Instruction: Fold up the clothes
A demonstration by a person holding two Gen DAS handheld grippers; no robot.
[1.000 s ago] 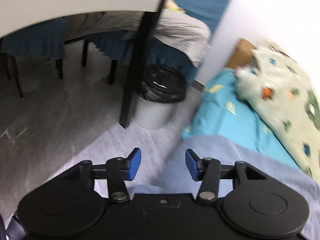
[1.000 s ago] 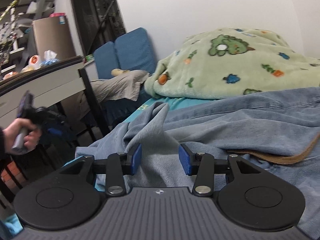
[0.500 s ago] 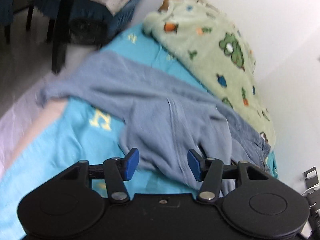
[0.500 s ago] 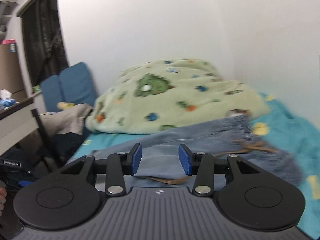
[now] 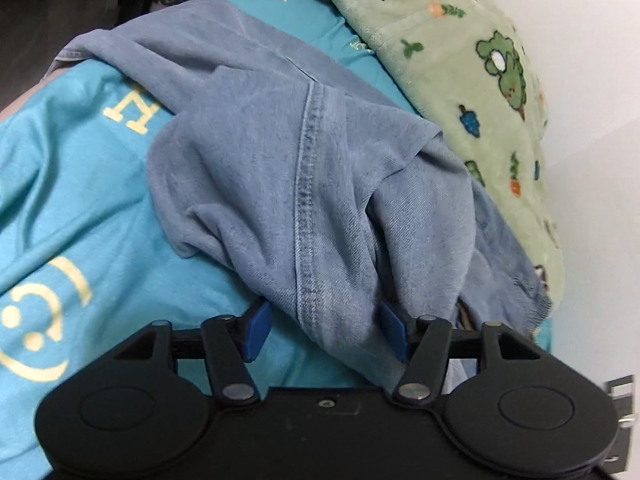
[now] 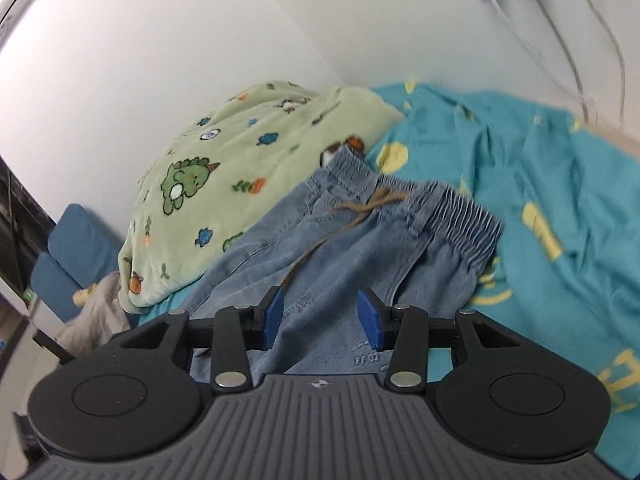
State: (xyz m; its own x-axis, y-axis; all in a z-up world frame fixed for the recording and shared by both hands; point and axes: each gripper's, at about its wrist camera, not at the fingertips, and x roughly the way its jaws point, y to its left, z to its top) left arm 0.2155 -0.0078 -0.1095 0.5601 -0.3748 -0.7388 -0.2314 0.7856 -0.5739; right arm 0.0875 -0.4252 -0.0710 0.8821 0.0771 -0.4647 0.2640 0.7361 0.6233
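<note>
Jeans (image 5: 304, 168), light blue denim, lie crumpled on the bed over a turquoise sheet (image 5: 72, 208) printed with pale yellow marks. In my left wrist view the legs run off toward the far left, where one cuff hangs at the bed's edge, and a stitched seam runs down the middle of the heap toward me. A raised fold of the denim sits between the blue pads of my left claw (image 5: 324, 330); the jaws stand wide apart and neither pad presses the cloth, so I record nothing gripped. To the right of the jeans, a green fleece blanket (image 5: 472, 60) with dinosaur and carrot prints lies against the white wall.

In my right wrist view, the same blanket (image 6: 240, 168) sits at the far left, with the jeans (image 6: 360, 248) touching its near edge. The elastic waistband (image 6: 452, 204) lies far from me, right of centre, and a brown drawstring (image 6: 360, 210) trails across the front toward the claw. My right claw (image 6: 324, 318) hovers over the denim near the hip, jaws parted, holding nothing. The sheet (image 6: 540, 184) spreads rumpled to the right. White cables (image 6: 560, 40) hang down the wall at the far right.
</note>
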